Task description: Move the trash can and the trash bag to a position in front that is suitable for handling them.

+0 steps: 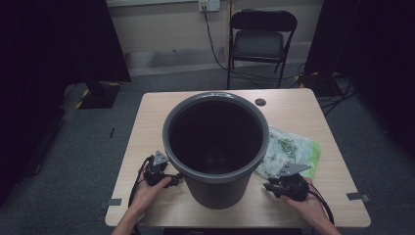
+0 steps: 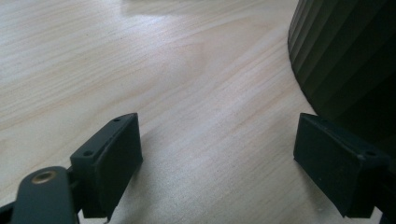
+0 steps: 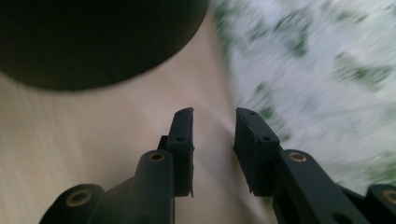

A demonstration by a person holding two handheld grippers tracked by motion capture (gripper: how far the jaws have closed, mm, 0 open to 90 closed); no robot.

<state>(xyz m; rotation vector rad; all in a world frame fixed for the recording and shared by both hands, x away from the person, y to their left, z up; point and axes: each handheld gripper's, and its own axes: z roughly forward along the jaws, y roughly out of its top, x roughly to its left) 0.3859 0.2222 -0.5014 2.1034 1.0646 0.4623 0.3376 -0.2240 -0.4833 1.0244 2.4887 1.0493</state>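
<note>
Both grippers flank the bin (image 1: 215, 147); jaws parted, empty.

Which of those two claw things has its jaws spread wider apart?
The left gripper, beside the dark bin: its jaws stand far apart over bare table. The right gripper, near the green-printed plastic bag, leaves a narrow gap.

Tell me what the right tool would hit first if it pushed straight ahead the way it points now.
Probably the edge of the plastic bag: the right tool points along bare table between the bin and the bag, though blur leaves depth unclear.
</note>
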